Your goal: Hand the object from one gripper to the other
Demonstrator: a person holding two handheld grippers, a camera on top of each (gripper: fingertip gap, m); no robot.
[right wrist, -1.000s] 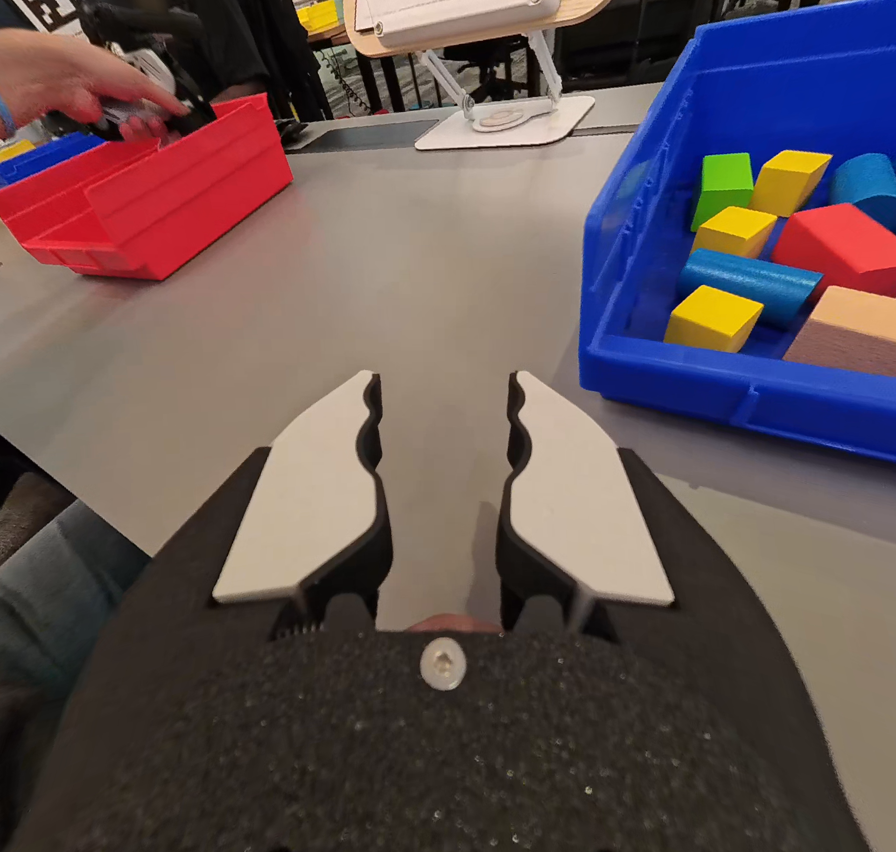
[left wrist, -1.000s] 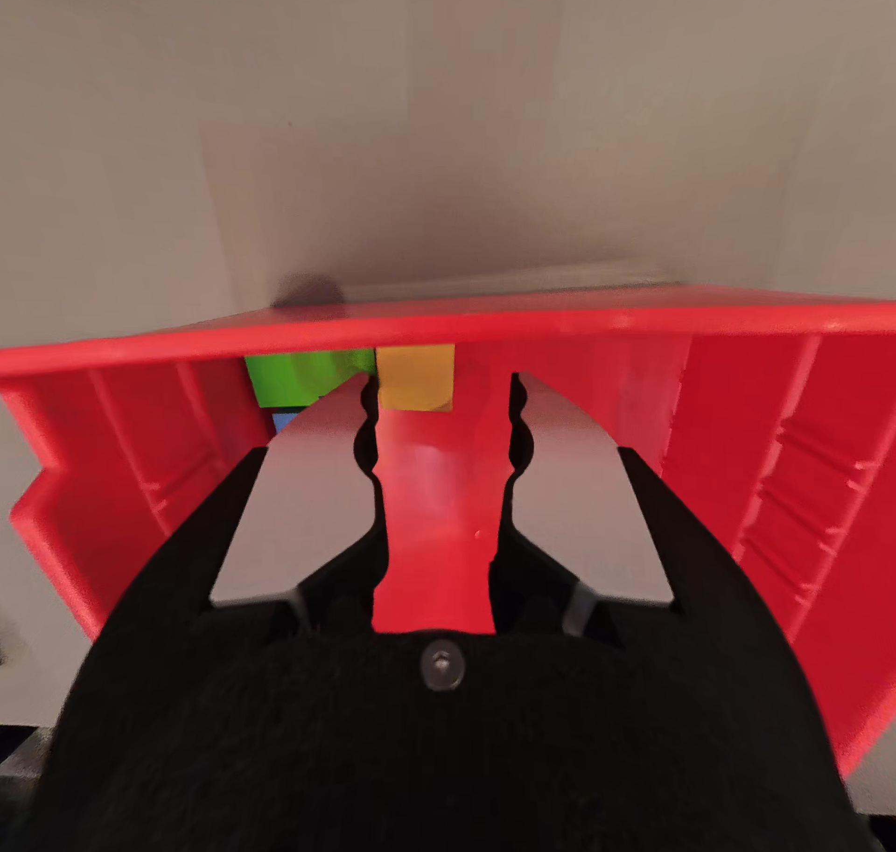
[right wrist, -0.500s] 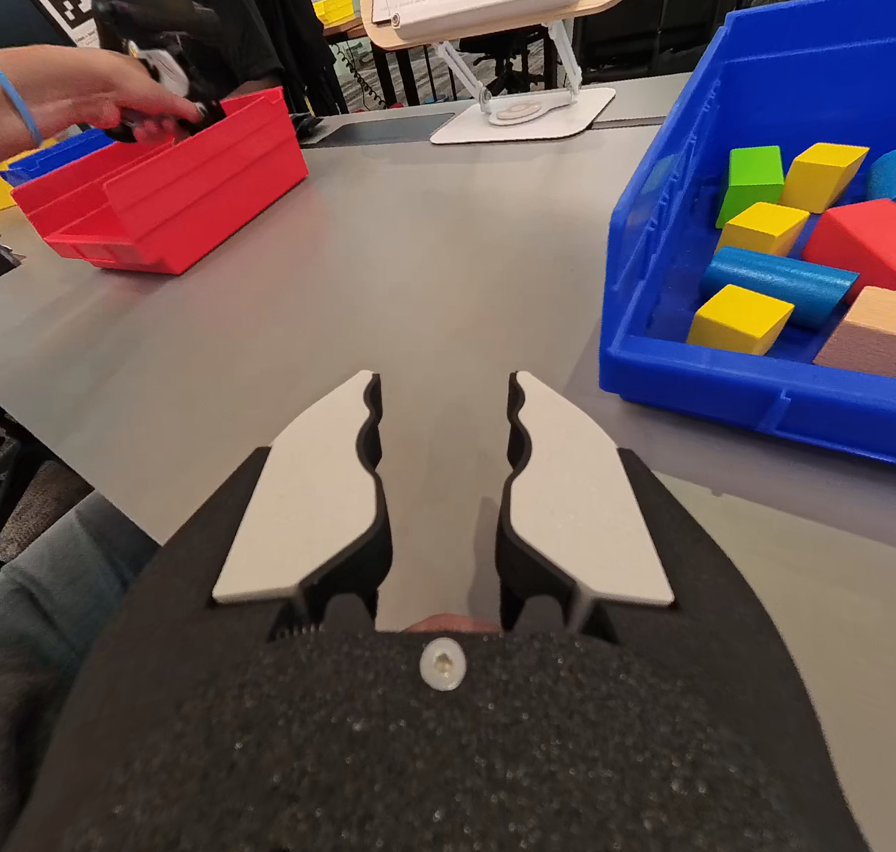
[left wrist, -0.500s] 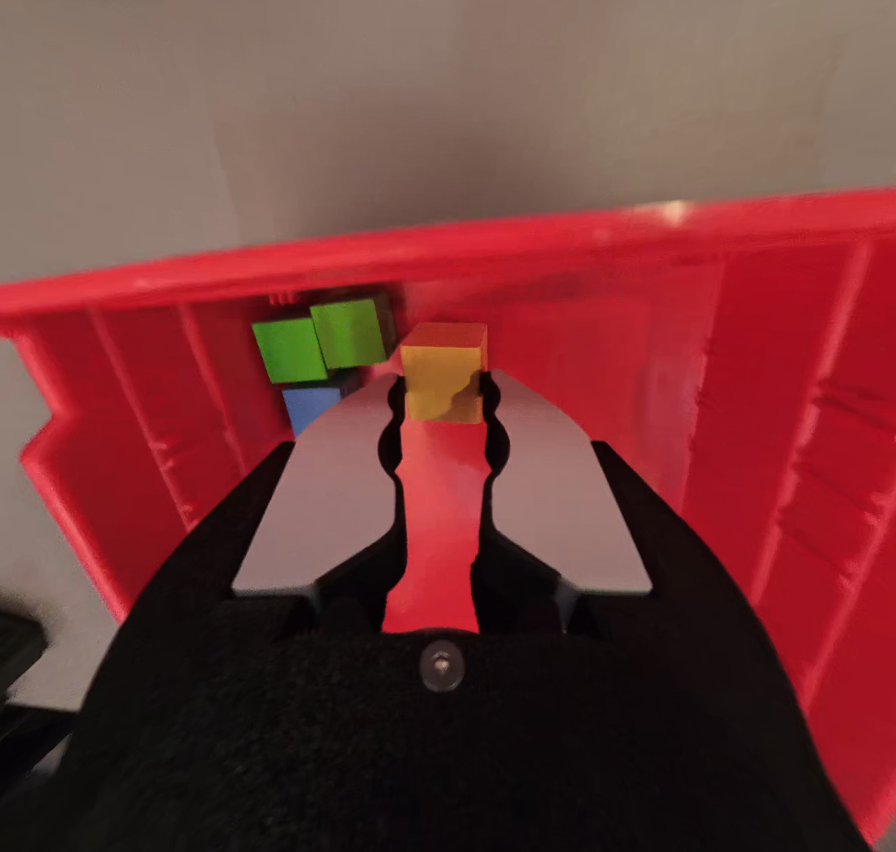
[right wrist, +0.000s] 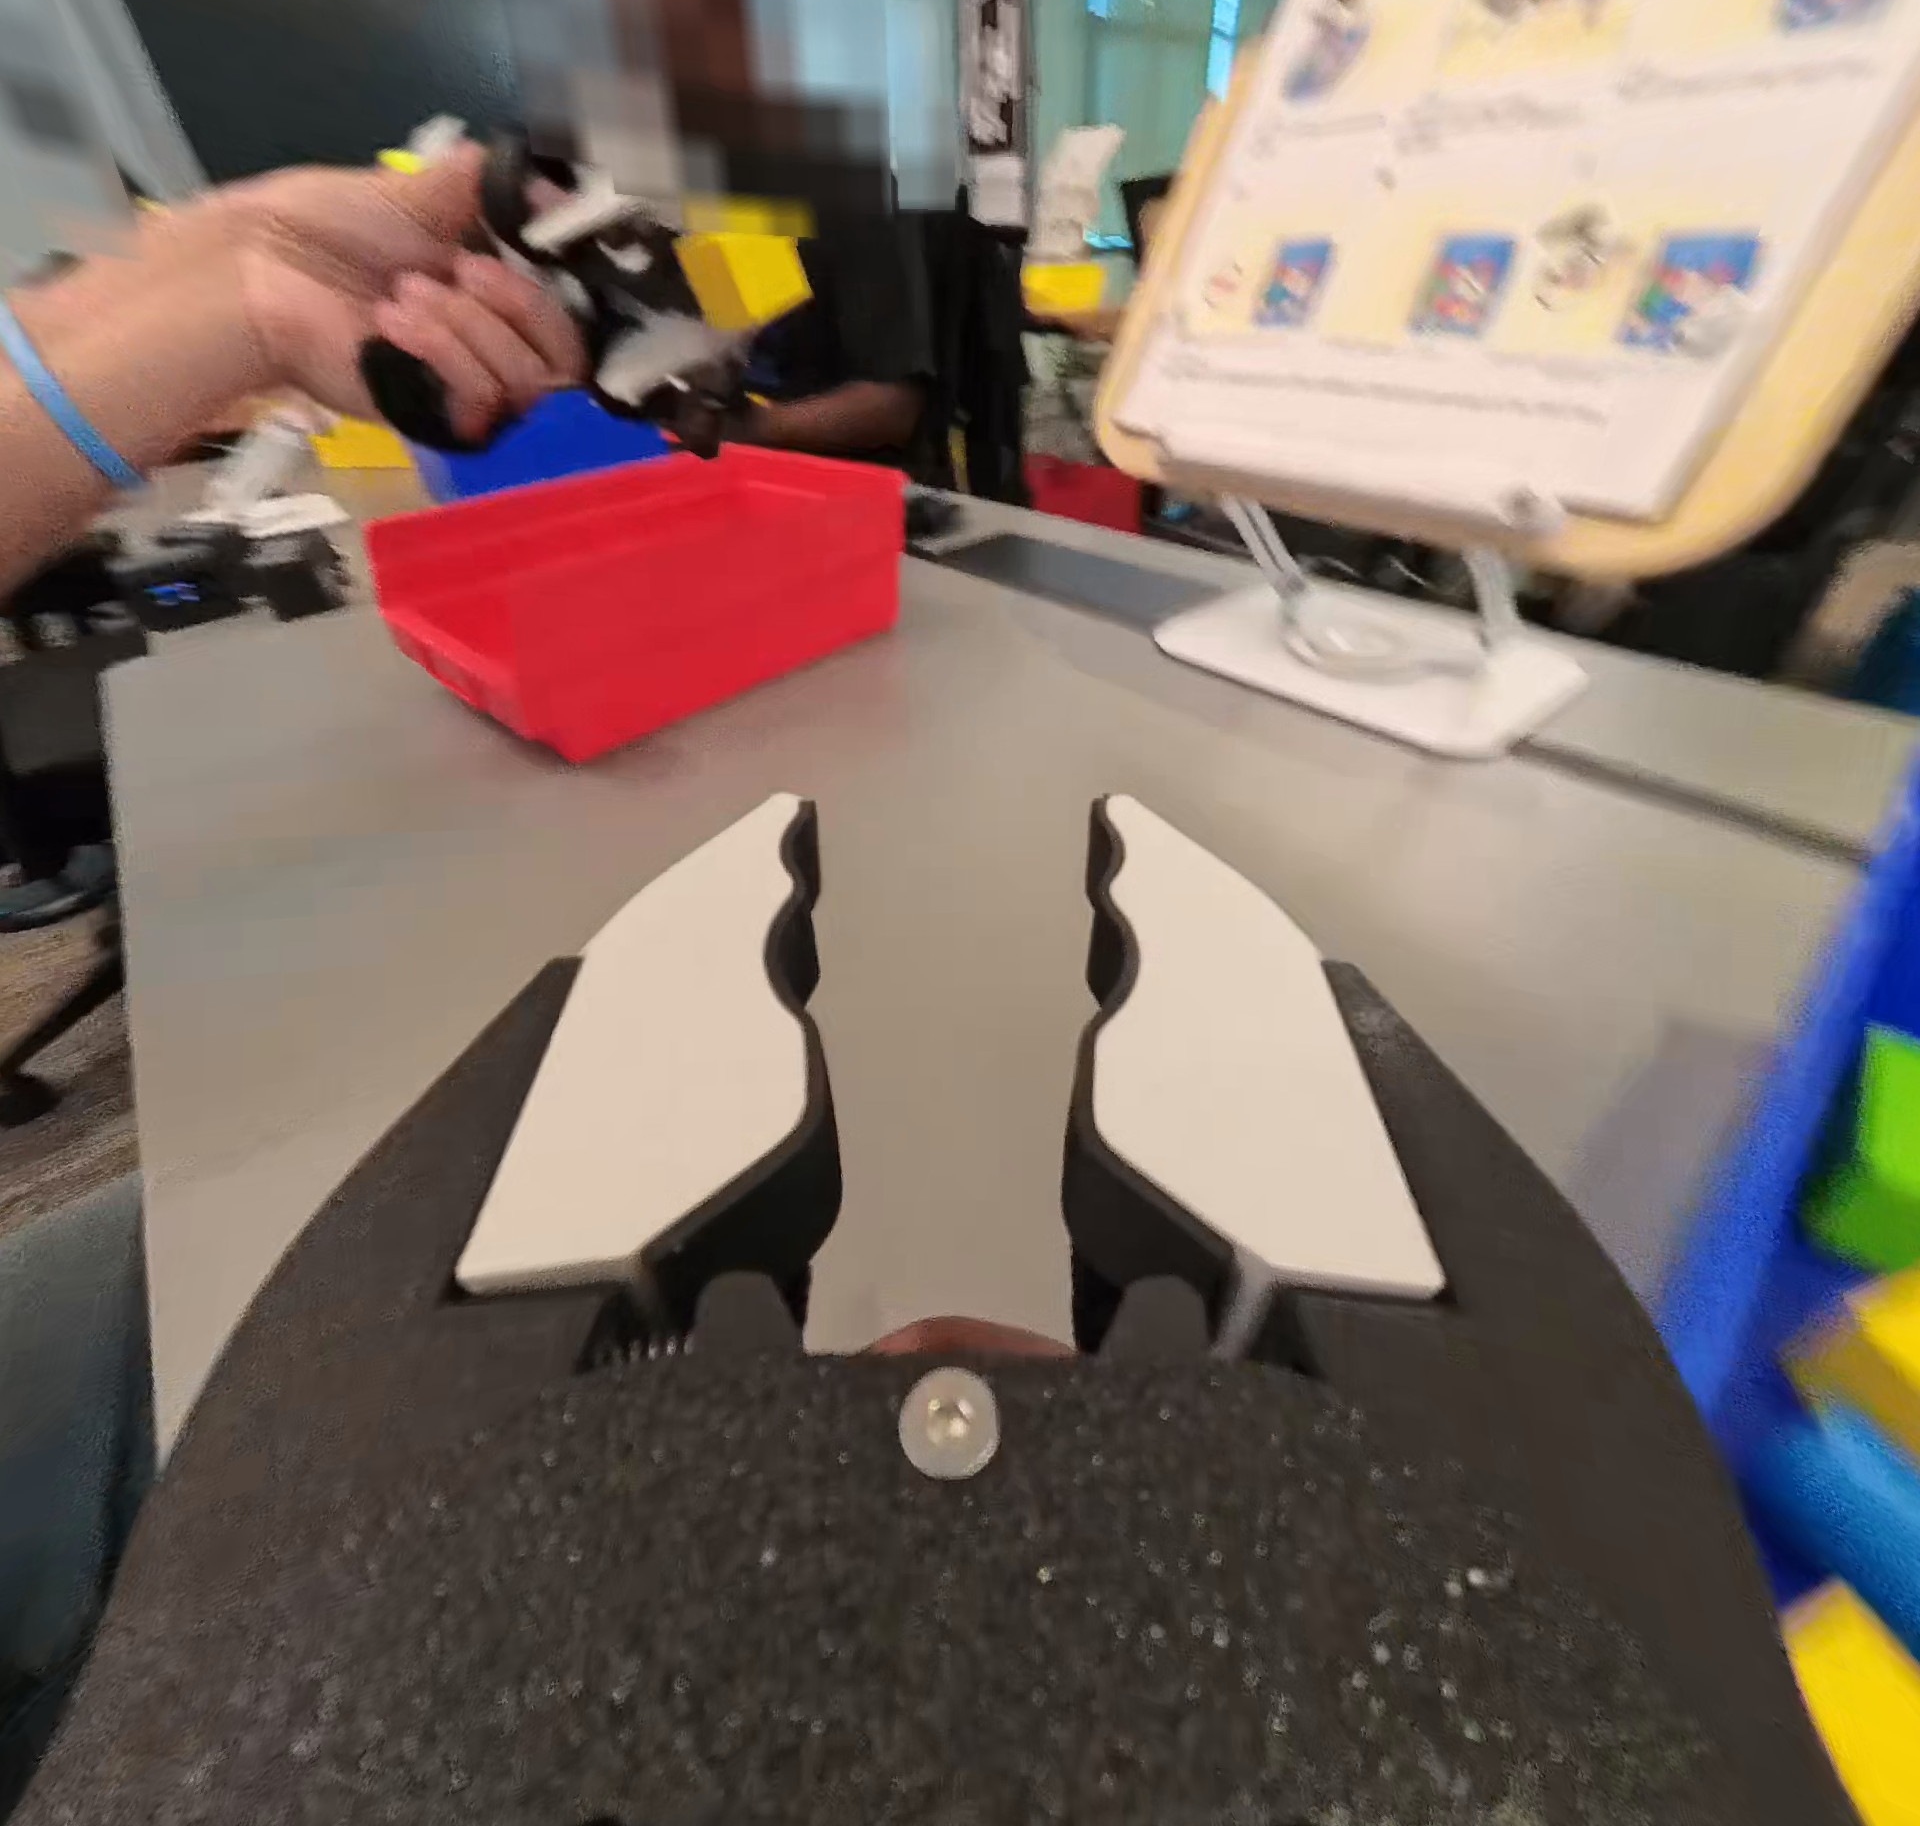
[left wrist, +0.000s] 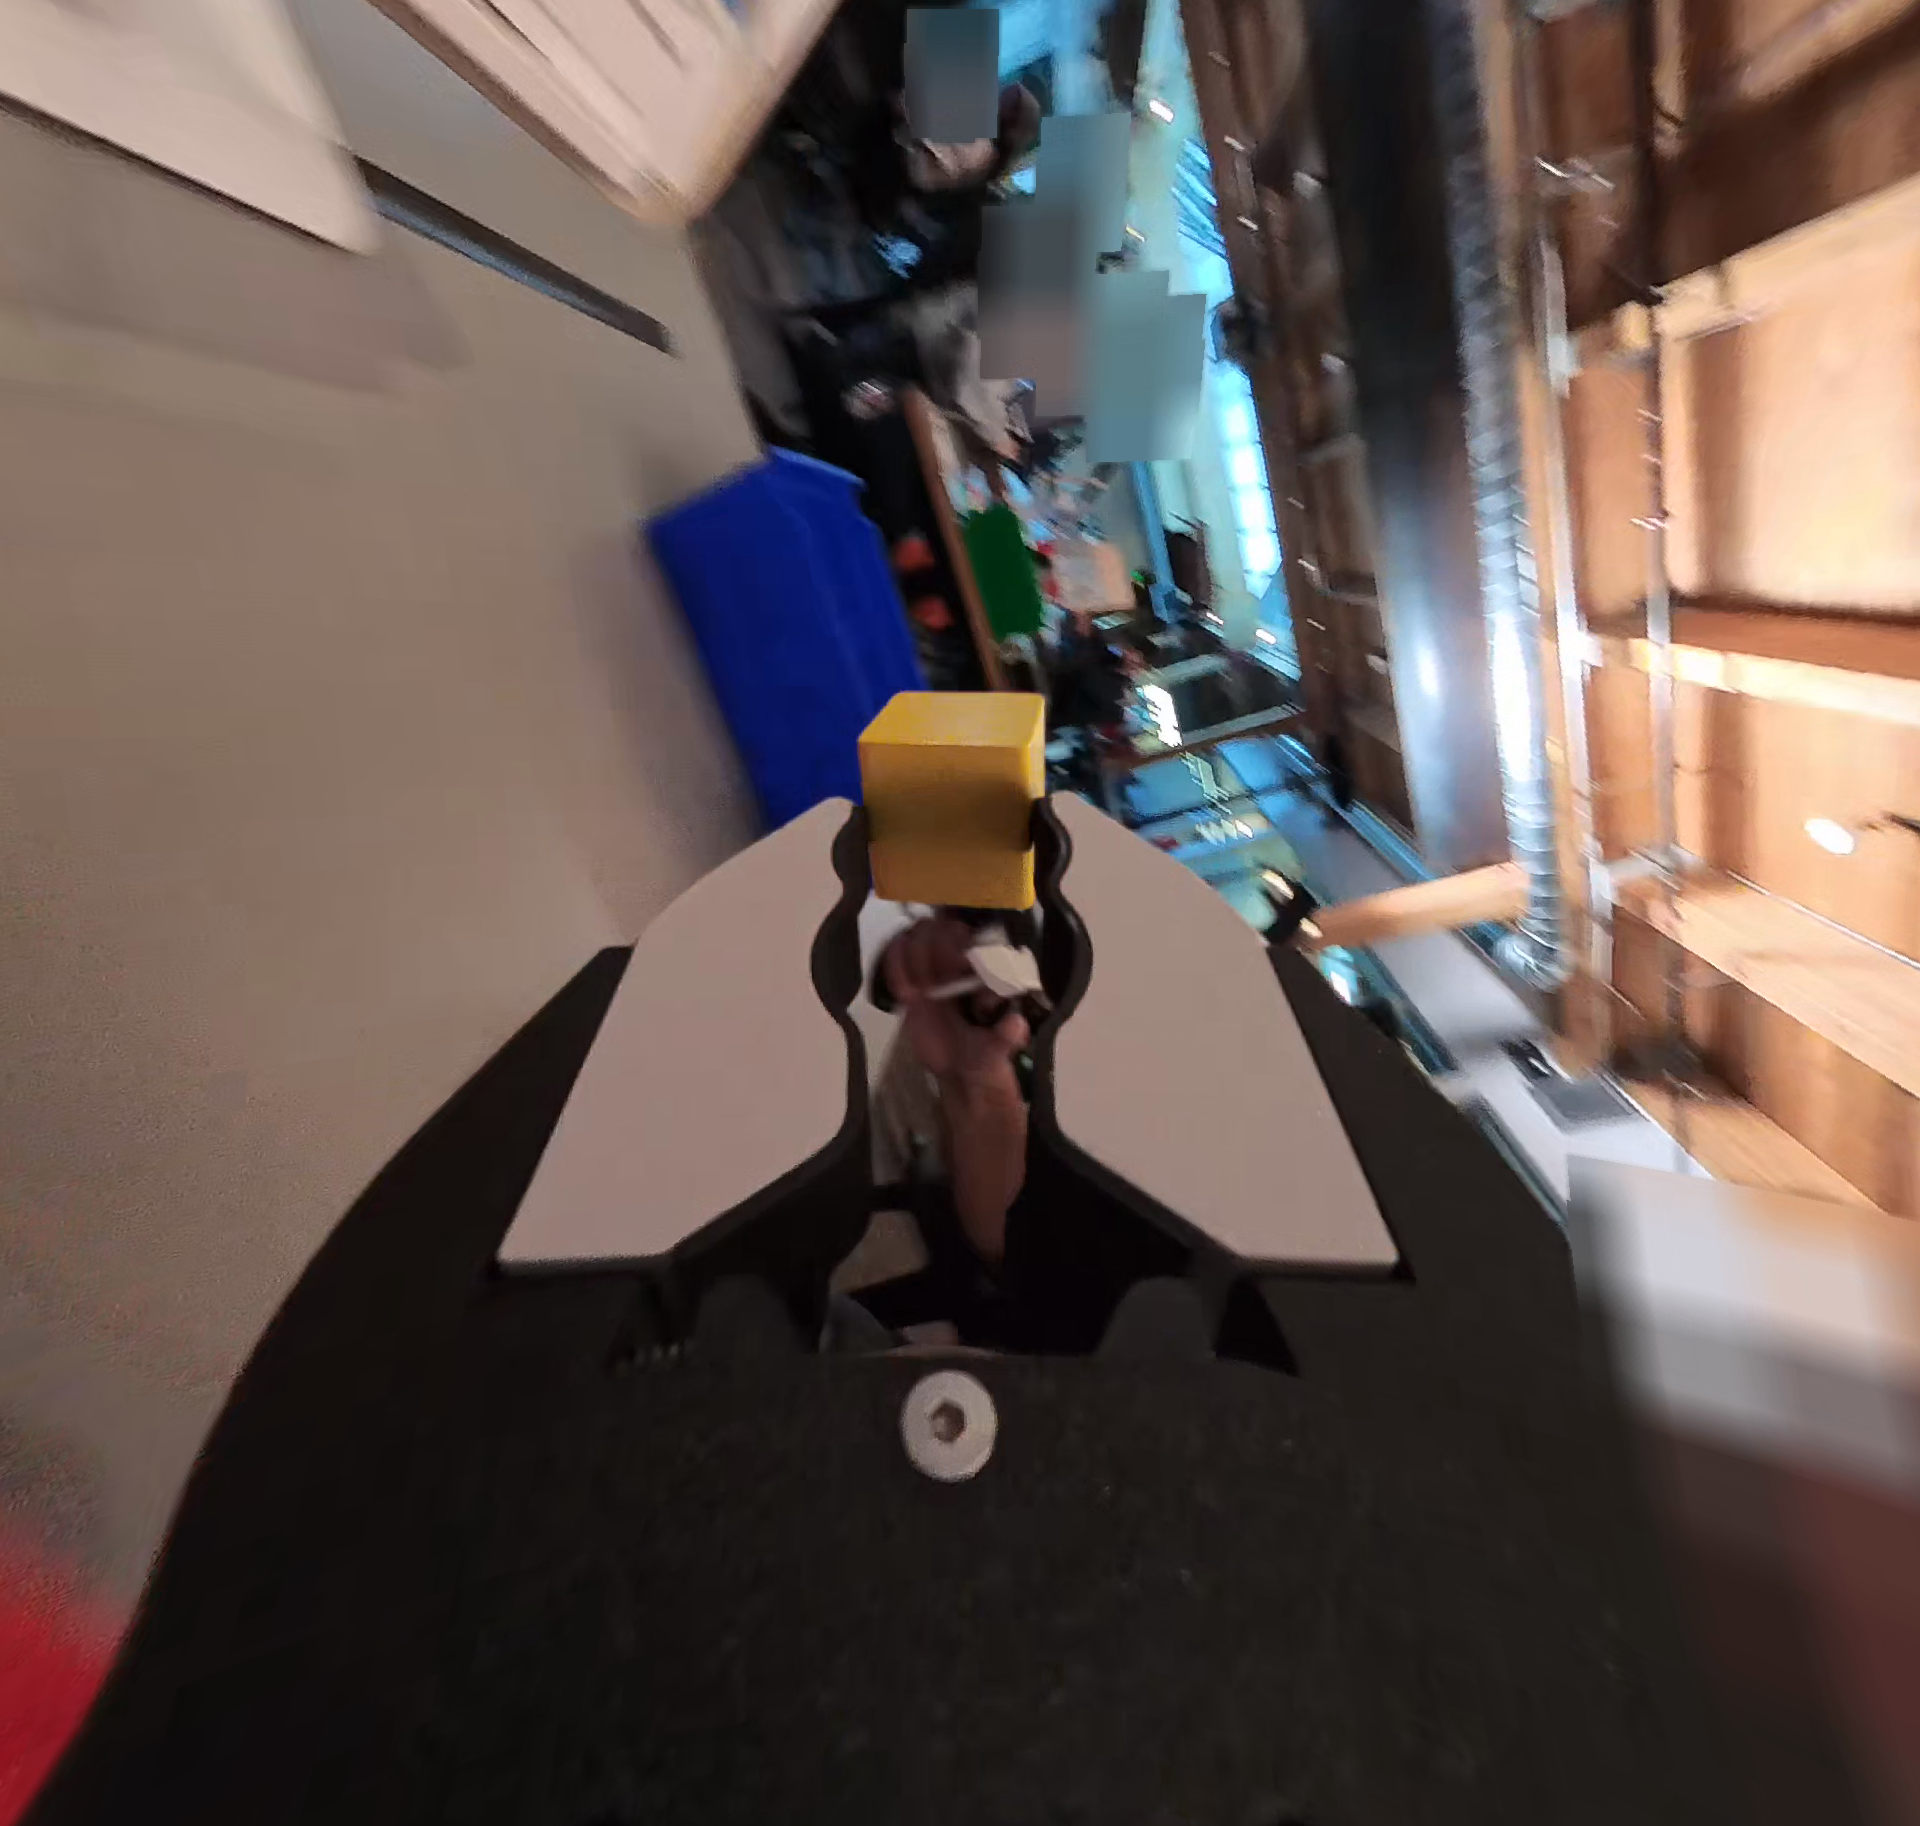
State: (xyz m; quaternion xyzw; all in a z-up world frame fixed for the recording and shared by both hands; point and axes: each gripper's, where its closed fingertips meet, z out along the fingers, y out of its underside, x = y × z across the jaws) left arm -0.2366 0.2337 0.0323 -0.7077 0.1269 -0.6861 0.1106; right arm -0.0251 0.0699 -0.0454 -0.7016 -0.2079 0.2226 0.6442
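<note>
My left claw (left wrist: 951,826) is closed on the yellow cube (left wrist: 953,808), pinching it at the very tips of the fingers so that most of the cube sticks out beyond them. That view is tilted hard to one side and smeared, but the blue bin (left wrist: 790,633) shows behind the cube on the grey worktop (left wrist: 312,685). From my right wrist view, the left claw (right wrist: 717,306) is held up in the air by my hand (right wrist: 343,301), with a blue band at the wrist, and the yellow cube (right wrist: 746,278) sits clear above the red bin (right wrist: 644,592), not touching it. The red bin rests near the far left corner of the worktop (right wrist: 935,737). My right claw (right wrist: 948,826) is spread wide with nothing between its fingers, hovering low over the bare middle of the worktop. Along the right edge stands the blue bin (right wrist: 1766,1205), blurred, with green and yellow blocks inside. A board on a white stand (right wrist: 1382,664) stands at the far edge, its sheet tilted toward me.
</note>
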